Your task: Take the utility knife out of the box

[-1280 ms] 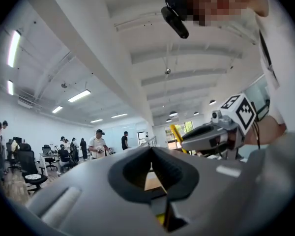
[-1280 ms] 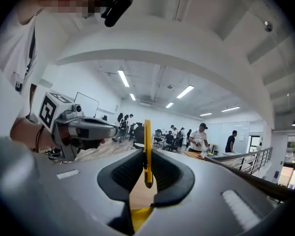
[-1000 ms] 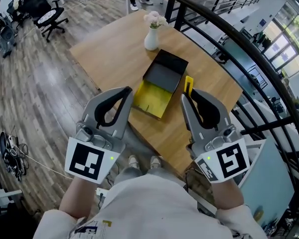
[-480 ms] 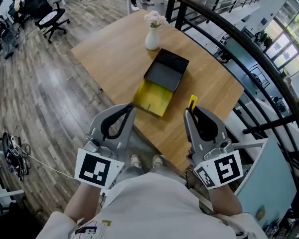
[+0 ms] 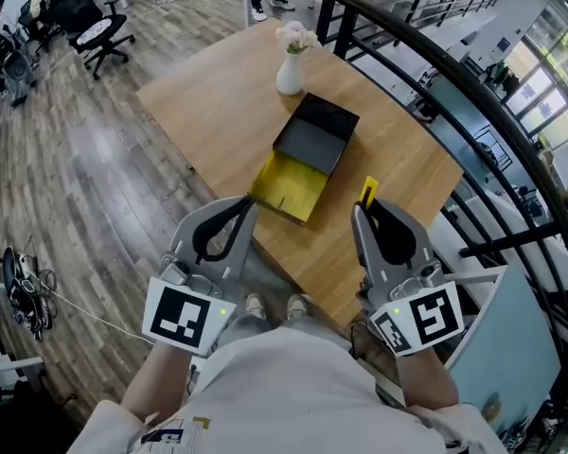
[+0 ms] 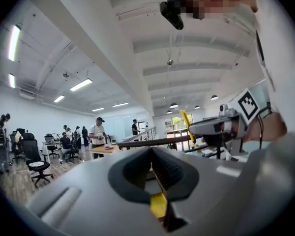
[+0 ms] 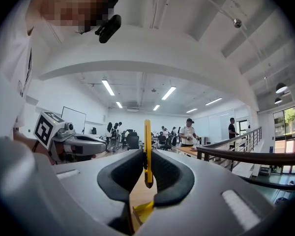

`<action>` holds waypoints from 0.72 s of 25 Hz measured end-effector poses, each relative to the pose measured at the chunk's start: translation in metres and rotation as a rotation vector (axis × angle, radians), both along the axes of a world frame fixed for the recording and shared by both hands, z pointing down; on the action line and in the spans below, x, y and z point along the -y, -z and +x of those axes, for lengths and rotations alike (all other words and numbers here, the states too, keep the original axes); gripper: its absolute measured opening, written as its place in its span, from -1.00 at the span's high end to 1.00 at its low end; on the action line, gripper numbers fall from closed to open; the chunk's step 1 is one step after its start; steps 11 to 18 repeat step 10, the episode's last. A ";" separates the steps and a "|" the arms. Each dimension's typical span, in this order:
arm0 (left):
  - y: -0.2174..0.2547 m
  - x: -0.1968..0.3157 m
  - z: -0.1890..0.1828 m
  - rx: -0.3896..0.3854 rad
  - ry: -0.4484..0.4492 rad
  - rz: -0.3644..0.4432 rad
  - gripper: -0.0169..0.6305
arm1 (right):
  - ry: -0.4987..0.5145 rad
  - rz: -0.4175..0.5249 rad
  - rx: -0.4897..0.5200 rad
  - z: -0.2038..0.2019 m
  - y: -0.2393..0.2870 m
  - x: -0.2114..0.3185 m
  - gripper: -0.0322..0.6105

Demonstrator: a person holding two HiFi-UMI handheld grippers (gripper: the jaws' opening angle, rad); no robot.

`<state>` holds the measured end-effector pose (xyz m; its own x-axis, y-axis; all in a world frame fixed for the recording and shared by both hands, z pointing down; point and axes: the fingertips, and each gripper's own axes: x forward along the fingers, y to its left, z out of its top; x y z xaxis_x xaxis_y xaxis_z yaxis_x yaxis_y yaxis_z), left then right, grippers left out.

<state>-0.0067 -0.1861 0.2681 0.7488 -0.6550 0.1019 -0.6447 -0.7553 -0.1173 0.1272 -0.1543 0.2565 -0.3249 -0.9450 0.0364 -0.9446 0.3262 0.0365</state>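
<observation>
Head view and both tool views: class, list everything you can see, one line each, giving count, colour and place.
table: one, light wood, centre
box: one, black with yellow tray, open on table
vase: one, white, holding pale flowers, beyond box
utility knife: one, yellow, in right tool
railing: one, black, right of table
office chairs: several, black, far left
left tool: one, grey, jaws together, empty
right tool: one, grey, shut on utility knife
</observation>
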 end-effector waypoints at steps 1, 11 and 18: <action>0.000 0.000 0.000 0.001 0.000 0.000 0.94 | 0.003 0.002 -0.004 -0.001 0.000 0.000 0.74; -0.002 -0.001 0.000 0.008 0.003 -0.005 0.94 | 0.005 -0.017 -0.041 -0.005 -0.008 -0.001 0.74; -0.002 -0.001 0.000 0.008 0.003 -0.005 0.94 | 0.005 -0.017 -0.041 -0.005 -0.008 -0.001 0.74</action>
